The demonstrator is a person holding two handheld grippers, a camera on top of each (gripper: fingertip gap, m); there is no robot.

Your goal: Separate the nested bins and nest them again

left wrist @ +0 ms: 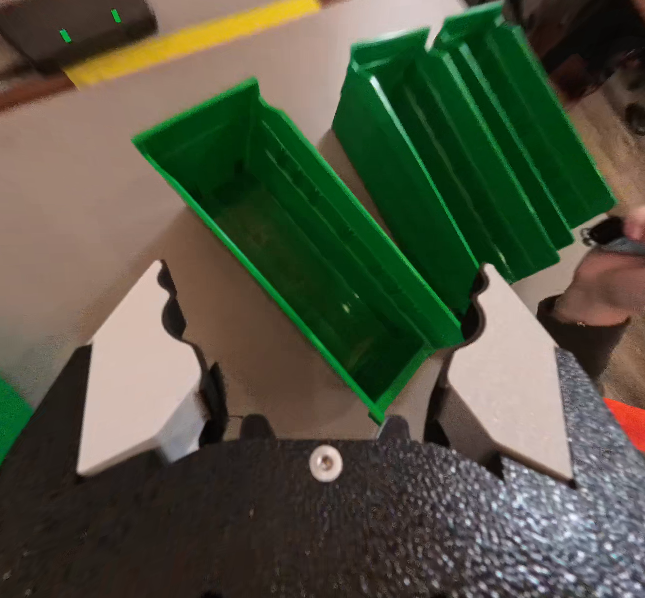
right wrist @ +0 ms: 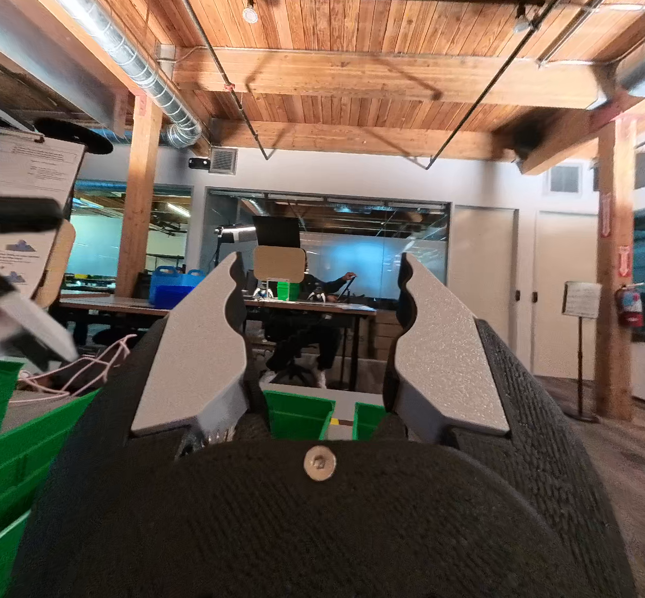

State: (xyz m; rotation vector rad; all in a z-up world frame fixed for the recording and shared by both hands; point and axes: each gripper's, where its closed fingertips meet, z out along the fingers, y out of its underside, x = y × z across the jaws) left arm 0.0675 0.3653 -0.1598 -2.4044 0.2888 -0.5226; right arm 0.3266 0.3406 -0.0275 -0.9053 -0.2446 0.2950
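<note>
In the left wrist view a single green bin (left wrist: 279, 232) lies open side up on the beige table (left wrist: 69, 162). My left gripper (left wrist: 324, 265) is open and straddles its near end; the right finger (left wrist: 506, 354) is against the bin's near corner. Two more green bins (left wrist: 412, 169) (left wrist: 523, 120) lie side by side to the right. My right gripper (right wrist: 319, 256) is open and empty, tilted up toward the room. Green bin rims (right wrist: 296, 417) (right wrist: 366, 420) show low between its fingers, and another bin (right wrist: 35, 441) at lower left.
A brown strip with yellow tape (left wrist: 195, 47) and a dark device with green lights (left wrist: 76, 19) lie at the table's far left. A hand (left wrist: 631, 228) and the floor show past the table's right edge. A person sits at a far desk (right wrist: 314, 319).
</note>
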